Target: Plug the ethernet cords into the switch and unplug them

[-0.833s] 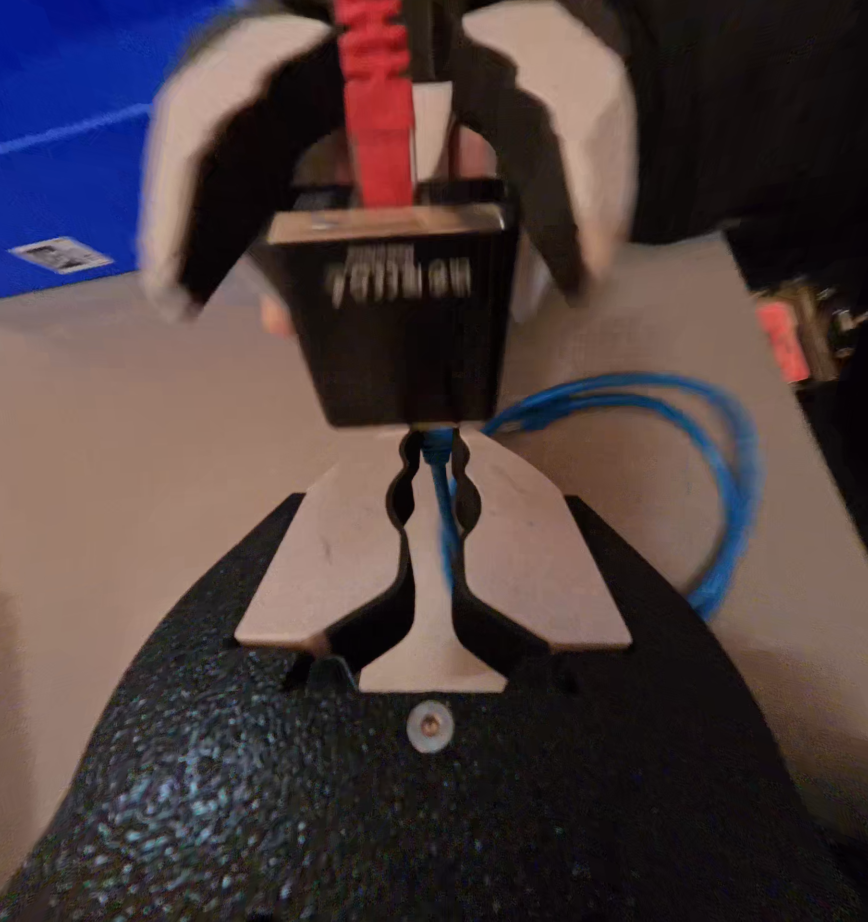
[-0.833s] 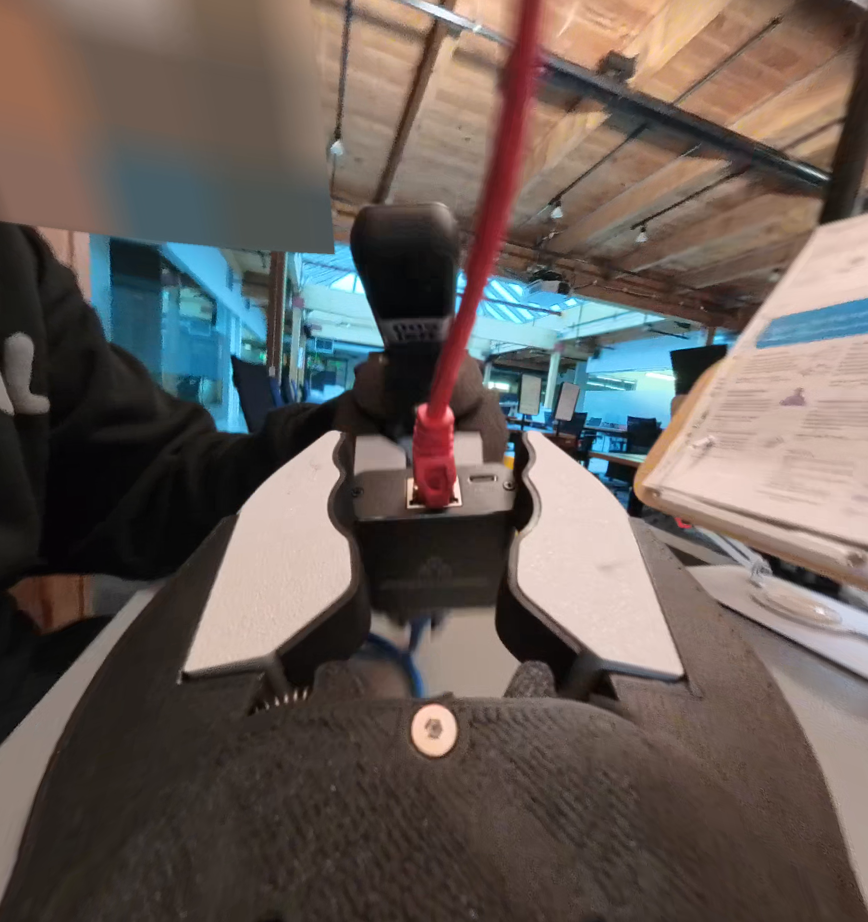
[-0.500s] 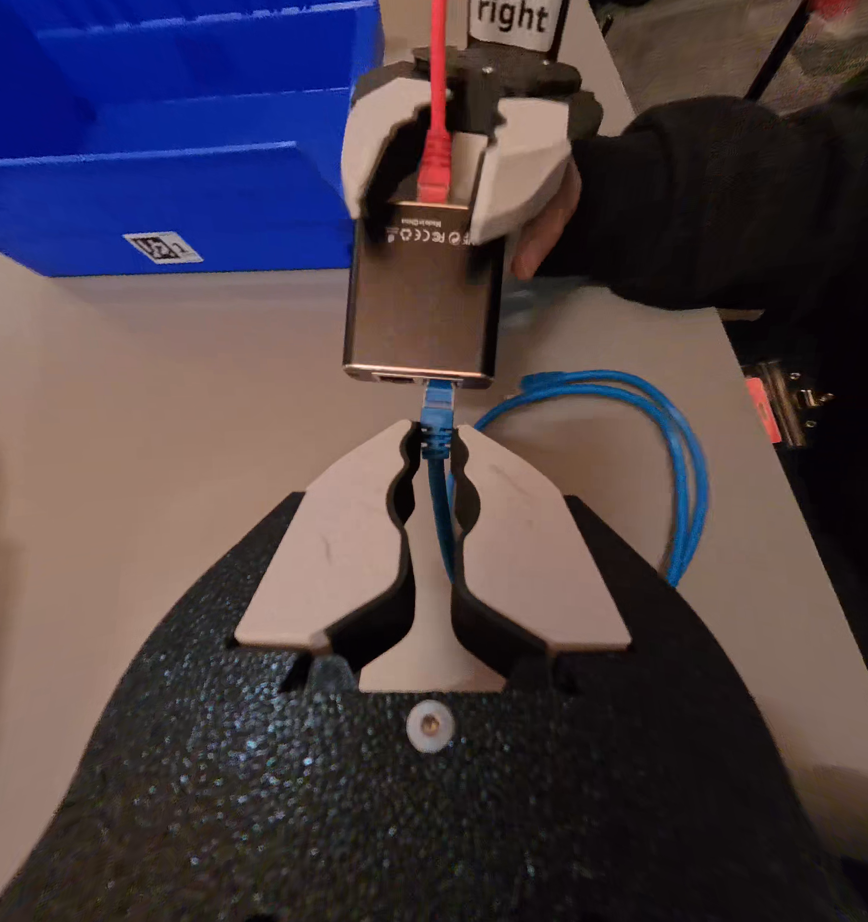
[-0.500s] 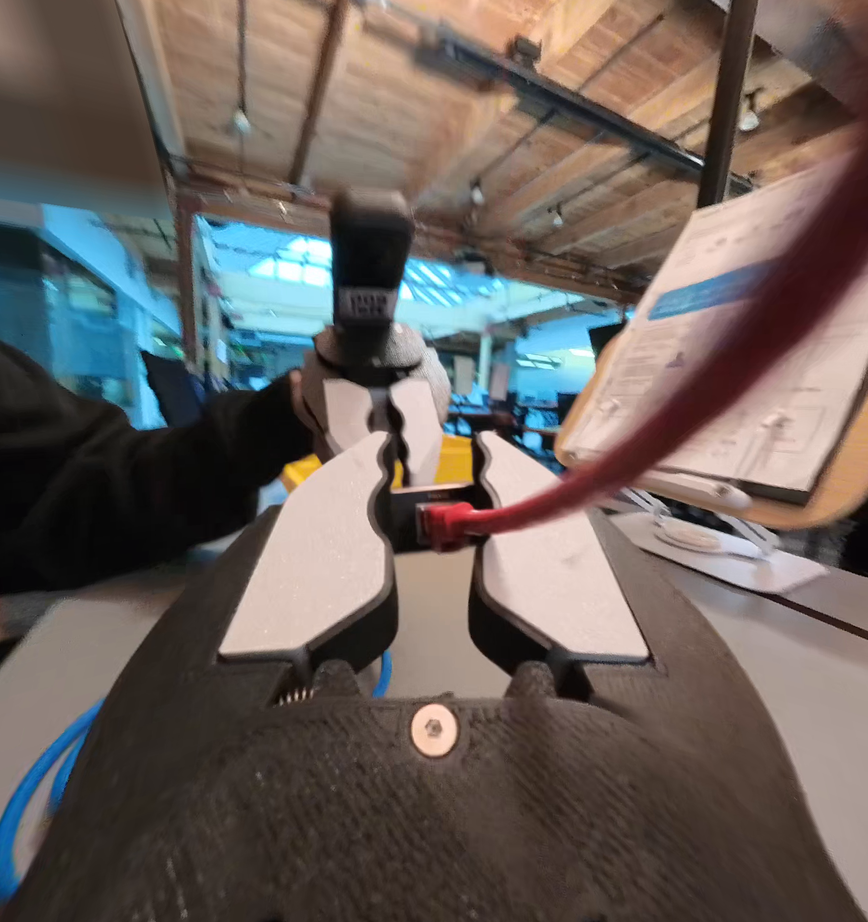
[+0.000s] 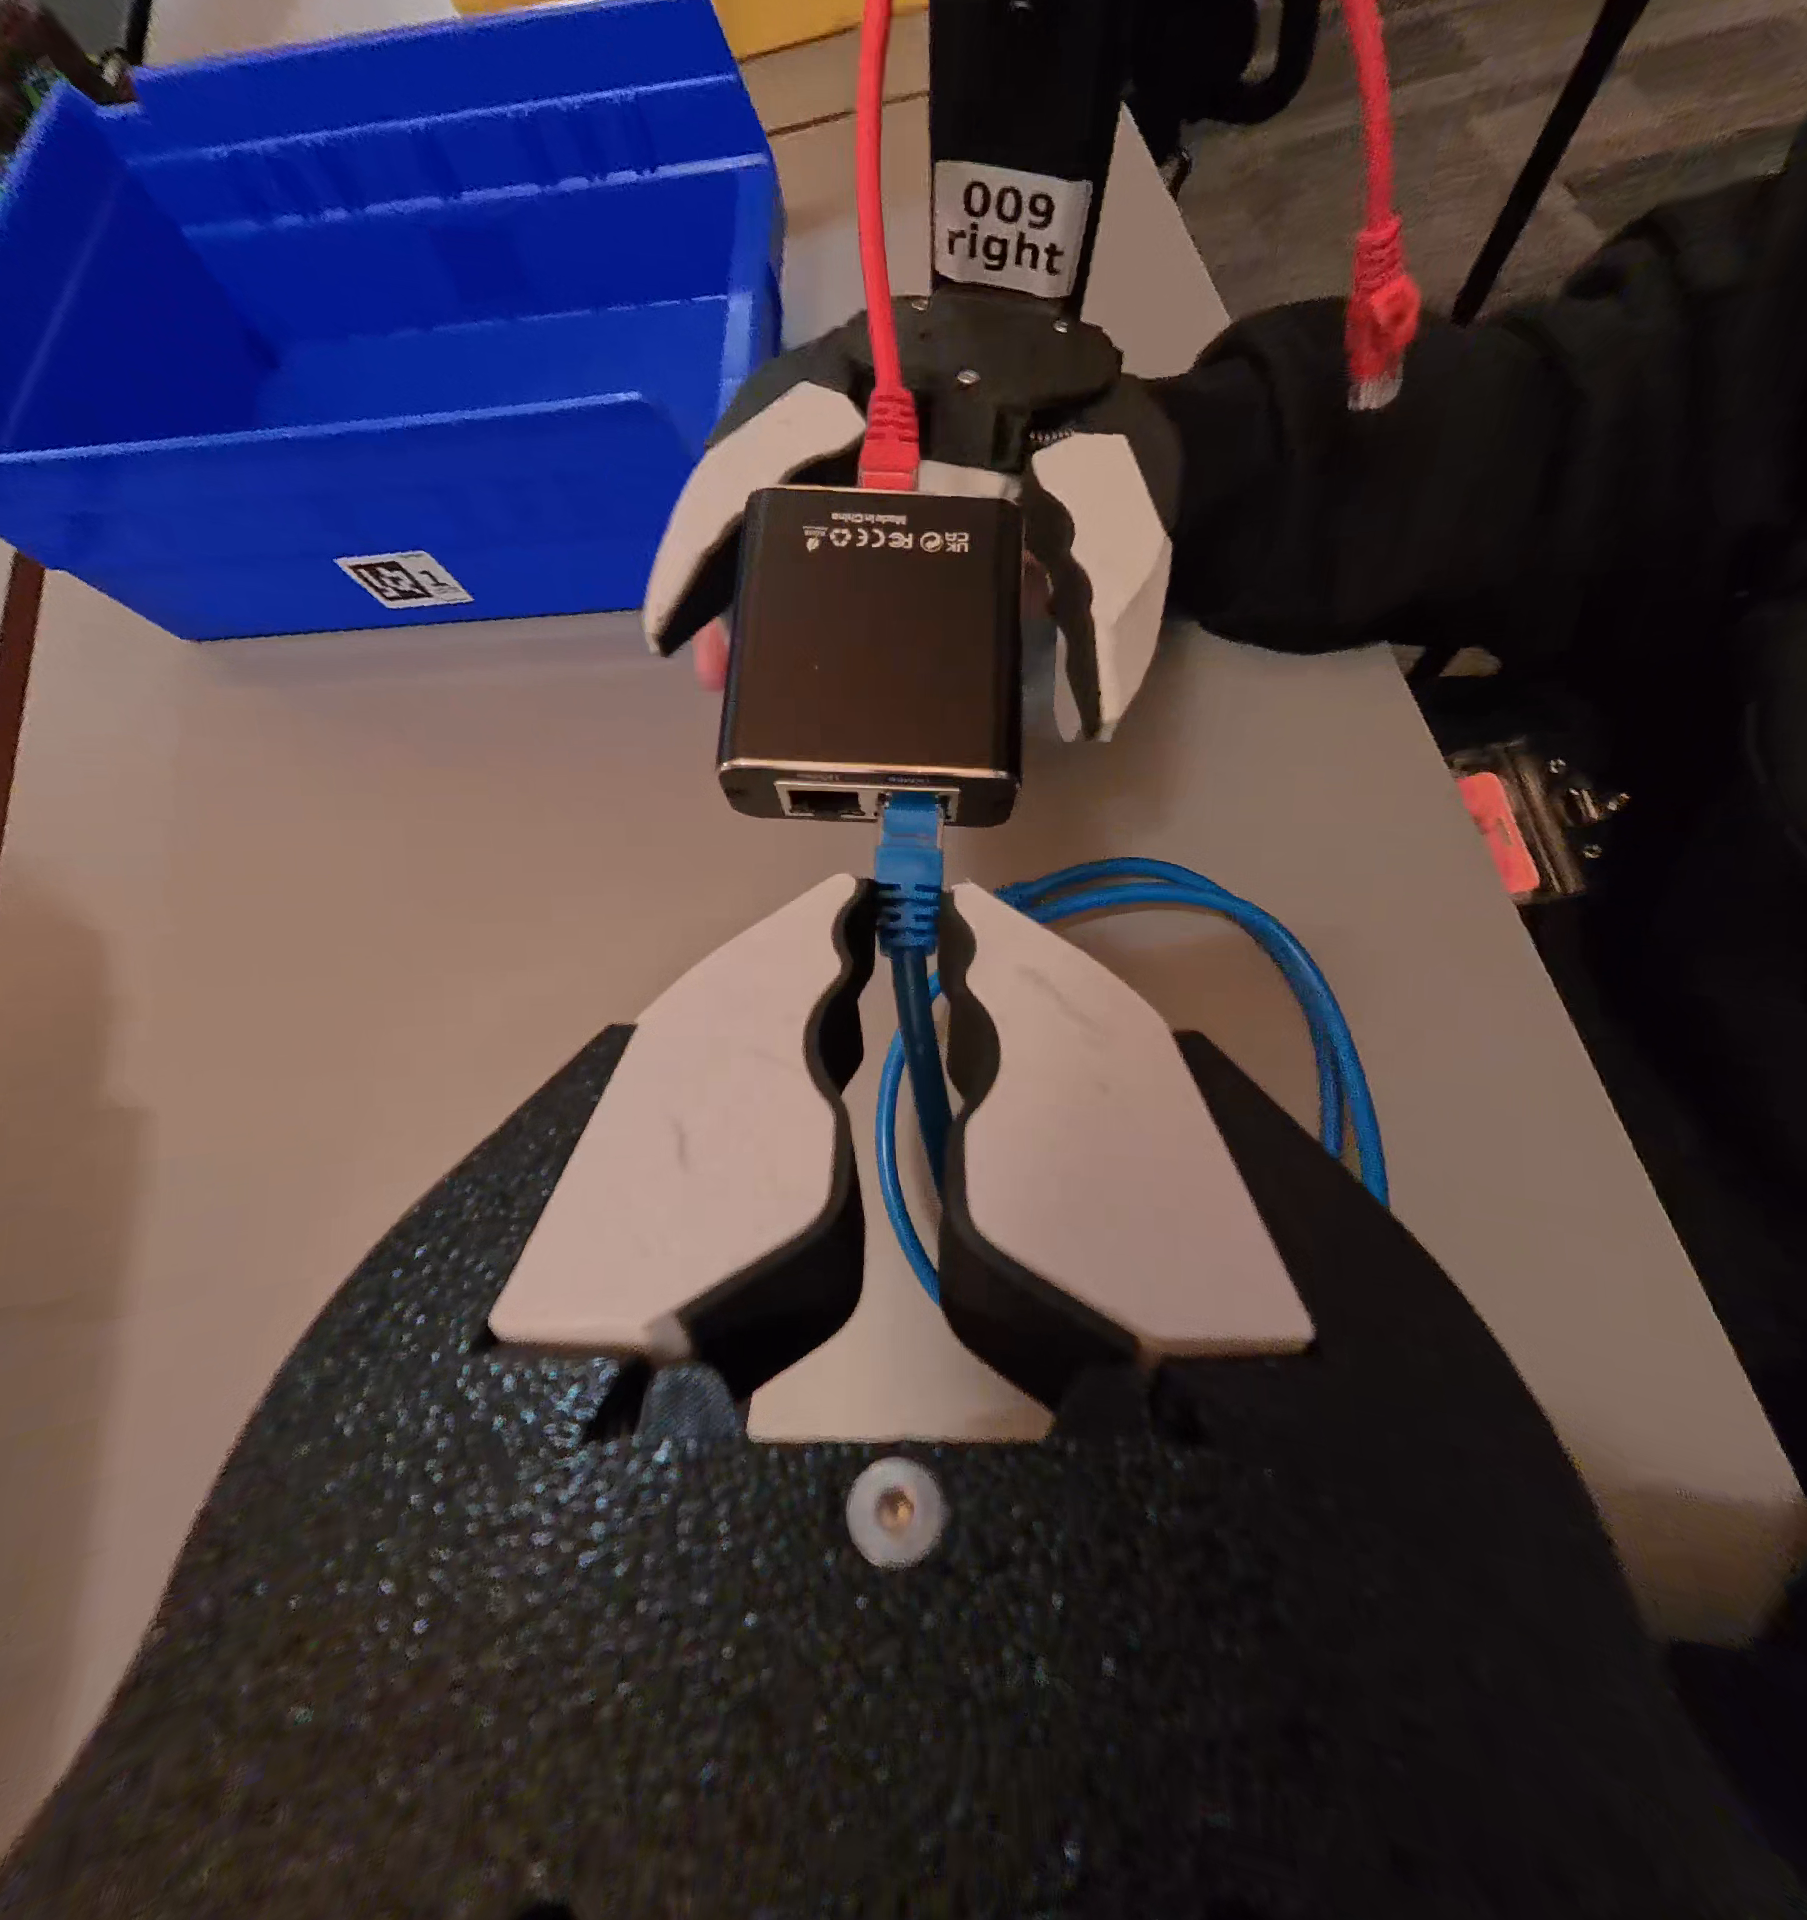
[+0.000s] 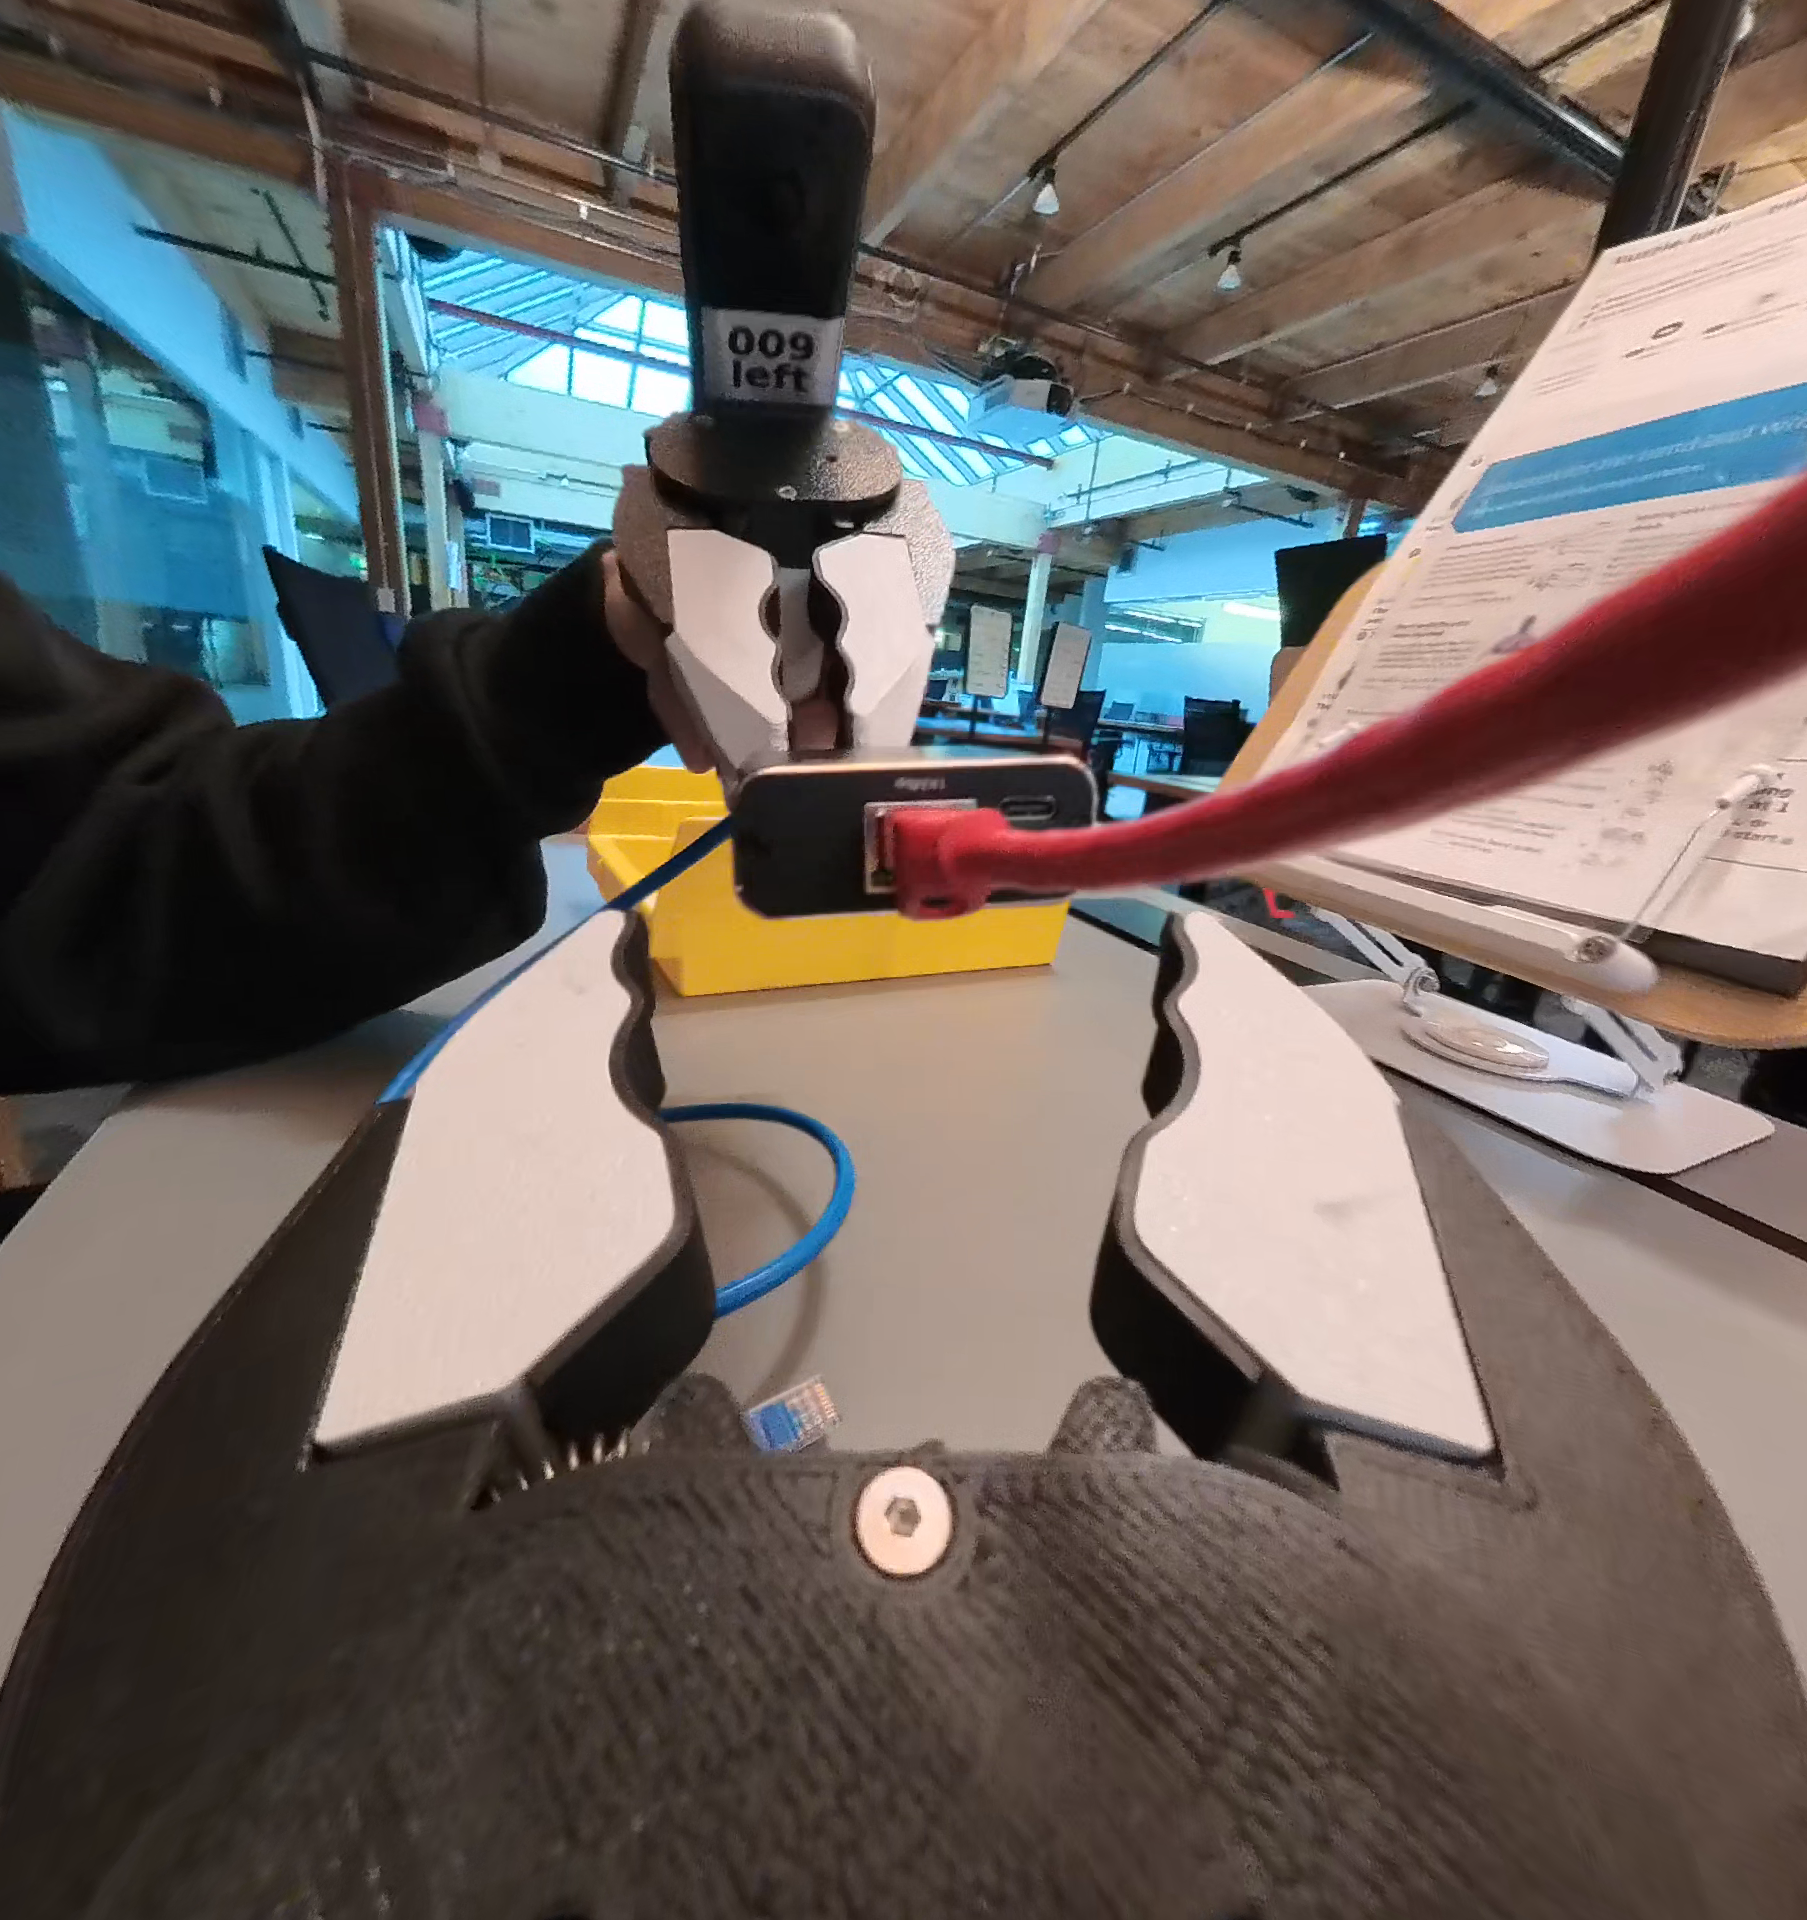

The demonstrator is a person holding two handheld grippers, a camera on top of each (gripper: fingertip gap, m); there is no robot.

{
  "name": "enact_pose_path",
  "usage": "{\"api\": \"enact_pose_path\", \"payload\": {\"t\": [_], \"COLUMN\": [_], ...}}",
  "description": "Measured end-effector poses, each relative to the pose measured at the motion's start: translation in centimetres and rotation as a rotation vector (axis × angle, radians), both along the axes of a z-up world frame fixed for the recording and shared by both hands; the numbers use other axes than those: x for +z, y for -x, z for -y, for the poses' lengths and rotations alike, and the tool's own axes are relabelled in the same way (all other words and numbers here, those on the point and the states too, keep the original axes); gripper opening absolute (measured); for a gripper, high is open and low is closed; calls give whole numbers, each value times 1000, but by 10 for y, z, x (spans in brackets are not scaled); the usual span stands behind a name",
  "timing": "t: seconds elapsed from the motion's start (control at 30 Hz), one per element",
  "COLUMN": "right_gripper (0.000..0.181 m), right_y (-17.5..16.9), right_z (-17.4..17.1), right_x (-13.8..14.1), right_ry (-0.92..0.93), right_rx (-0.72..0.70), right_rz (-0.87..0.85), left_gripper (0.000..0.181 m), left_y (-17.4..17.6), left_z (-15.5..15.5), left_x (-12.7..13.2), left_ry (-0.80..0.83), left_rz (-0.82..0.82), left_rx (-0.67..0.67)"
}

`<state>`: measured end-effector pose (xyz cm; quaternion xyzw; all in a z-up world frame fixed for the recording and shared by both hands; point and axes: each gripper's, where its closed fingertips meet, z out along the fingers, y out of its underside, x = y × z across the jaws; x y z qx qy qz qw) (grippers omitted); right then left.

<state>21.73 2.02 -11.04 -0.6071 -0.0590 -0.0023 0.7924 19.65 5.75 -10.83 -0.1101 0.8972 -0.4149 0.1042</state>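
The black switch [image 5: 873, 634] hangs above the grey table [image 5: 359, 935]. My left gripper [image 5: 907, 891] is shut on the blue ethernet cord [image 5: 909, 904] just behind its plug, which sits in the switch's near right port. The port beside it is empty. A red ethernet cord [image 5: 878, 260] is plugged into the switch's far end. My right gripper [image 5: 883, 675] is open, with a finger on each side of the switch. In the right wrist view the switch [image 6: 805, 847] and red plug [image 6: 940, 857] lie just past my open right gripper [image 6: 904, 935], with the left gripper [image 6: 811, 743] behind.
A blue bin [image 5: 359, 364] stands at the far left and a yellow bin [image 6: 857, 945] behind the switch. The blue cord's slack [image 5: 1335, 1039] loops on the table near its right edge. The red cord's free plug [image 5: 1382, 312] dangles. A document stand [image 6: 1605, 623] is to the right.
My right gripper has opened, let go of the switch and drawn back a little. My left gripper stays shut on the blue cord. The red cord now trails off to the right.
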Motion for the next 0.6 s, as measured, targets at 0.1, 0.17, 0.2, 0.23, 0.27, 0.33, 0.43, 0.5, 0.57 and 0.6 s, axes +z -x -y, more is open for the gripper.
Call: {"api": "enact_pose_path", "payload": {"t": [0.1, 0.17, 0.2, 0.23, 0.27, 0.33, 0.43, 0.5, 0.57, 0.6], "right_gripper": [97, 95, 93, 87, 74, 74, 74, 74, 74, 74], "right_y": [6, 12, 15, 15, 15, 18, 17, 14, 9, 5], "right_z": [-2, -5, -8, -10, -10, -9, -8, -6, -3, -1], "right_x": [8, 7, 5, 4, 3, 5, 9, 12, 15, 17], "right_ry": [-40, -37, -17, 2, 5, -12, -8, -30, -57, -69], "right_rx": [37, 88, 106, 94, 79, 95, 76, 44, 11, -4], "right_rz": [-34, -78, -83, -73, -47, -33, 8, 21, 16, 8], "left_gripper": [11, 11, 11, 11, 11, 11, 11, 11, 11, 13], "left_y": [4, 4, 4, 5, 7, 8, 7, 3, -3, -7], "left_z": [5, 10, 11, 12, 12, 13, 14, 15, 15, 14], "left_x": [-5, -8, -9, -10, -11, -8, -6, -1, 4, 8], "left_ry": [-13, -7, -10, -14, -16, 1, 19, 69, 130, 173], "left_rz": [-24, -41, -44, -52, -57, -52, -48, -36, -33, -39], "left_rx": [-29, -43, -44, -50, -62, -68, -62, -55, -26, -2]}}
